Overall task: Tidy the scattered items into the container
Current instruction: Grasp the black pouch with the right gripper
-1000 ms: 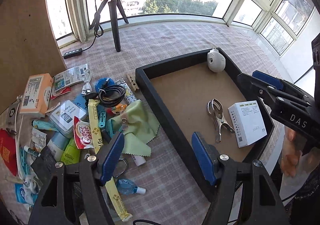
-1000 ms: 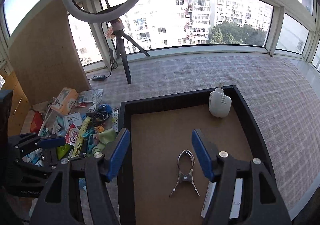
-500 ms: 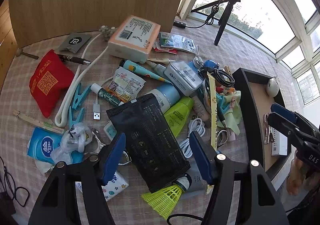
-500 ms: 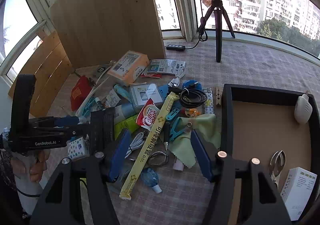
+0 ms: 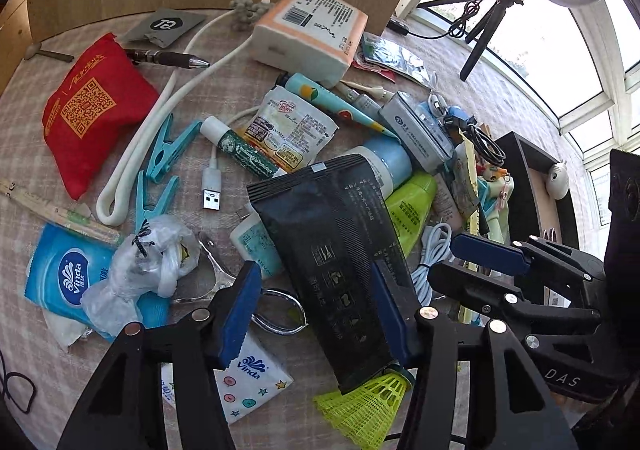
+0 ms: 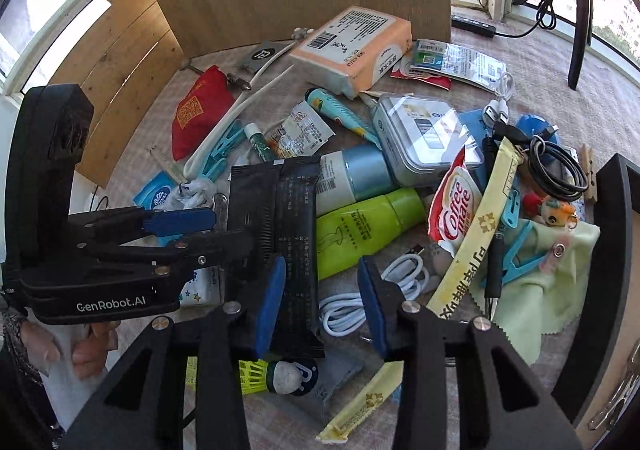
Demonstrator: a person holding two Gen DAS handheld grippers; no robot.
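A heap of small items covers the table. A flat black packet (image 5: 336, 246) lies on top of it; it also shows in the right wrist view (image 6: 276, 218). My left gripper (image 5: 312, 314) is open, low over the packet's near end, one finger on each side. My right gripper (image 6: 320, 304) is open, above a coiled white cable (image 6: 352, 306) beside the packet. Each gripper shows in the other's view, the left gripper (image 6: 200, 230) and the right gripper (image 5: 472, 262). The black tray (image 5: 520, 186) stands at the right, its edge (image 6: 604, 250) in the right wrist view.
Around the packet lie a green tube (image 6: 368, 226), a blue-capped bottle (image 6: 352, 174), a Coffee mate sachet (image 6: 456, 210), a yellow stick pack (image 6: 476, 234), a yellow shuttlecock (image 5: 364, 406), blue Vinda tissues (image 5: 68, 278), a red pouch (image 5: 92, 106) and an orange box (image 5: 312, 30). A wooden board stands behind.
Both grippers swung from the tray to the heap, then came lower and closer. The left one now straddles the black packet; the right one hangs over the white cable.
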